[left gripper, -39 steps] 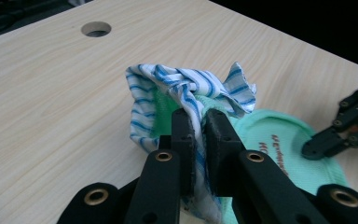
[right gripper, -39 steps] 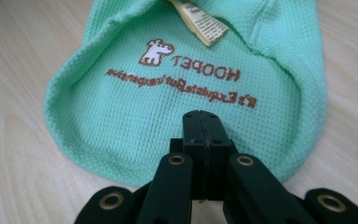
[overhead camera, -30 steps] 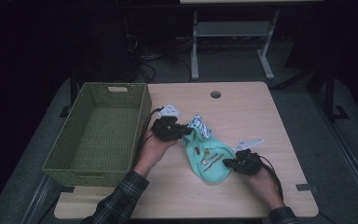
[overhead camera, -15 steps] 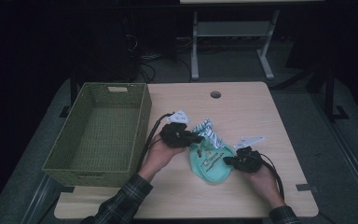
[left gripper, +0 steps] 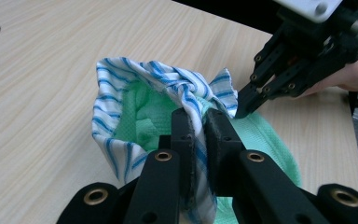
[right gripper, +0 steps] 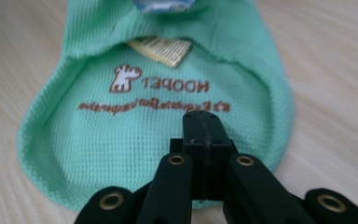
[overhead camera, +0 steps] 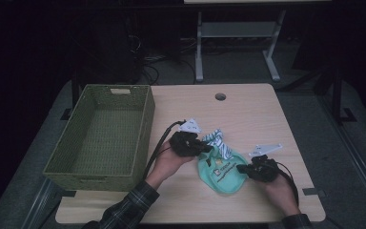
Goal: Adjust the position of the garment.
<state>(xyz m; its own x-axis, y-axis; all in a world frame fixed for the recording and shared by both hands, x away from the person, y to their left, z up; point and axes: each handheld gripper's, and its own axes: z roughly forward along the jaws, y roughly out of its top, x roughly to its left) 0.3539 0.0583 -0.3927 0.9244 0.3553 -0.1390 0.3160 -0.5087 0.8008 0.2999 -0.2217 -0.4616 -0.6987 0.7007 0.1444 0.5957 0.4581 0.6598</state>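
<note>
As seen from above, shows a green cloth [overhead camera: 221, 172] lying on the table [overhead camera: 252, 112], near the front, between the two hands. Is made of stuff with tiny holes. Has a striped edge [overhead camera: 218, 139], white and blue, at the far end, bunched up and lifted a little. Lies flat at the near end, round like a bib. Has a brown dog picture [right gripper: 124, 78] and brown words on it, with a small tag [right gripper: 161, 48] just past them in the right gripper view.

Is pinched at the striped edge by the left gripper [left gripper: 199, 123], with the jaws pressed on a fold of the stripes. Is pinched at the round green rim by the right gripper [right gripper: 204, 126], with the jaws tight together on the edge of the cloth. In the left gripper view, shows the right gripper [left gripper: 242, 106] with its tip down at the green part, beyond the stripes.

From above, shows one hand on each gripper, with a checked sleeve [overhead camera: 133, 206] on the left arm. Shows a black cable [overhead camera: 156, 150] running back from the left gripper, close along the basket [overhead camera: 95, 180].

Shows that basket to the left of the cloth, green and woven, just beside the left hand. Shows a round hole [overhead camera: 220, 97] in the table at the far side, well apart from the cloth. Beyond the table, shows a dark floor and a metal stand [overhead camera: 236, 36]
</note>
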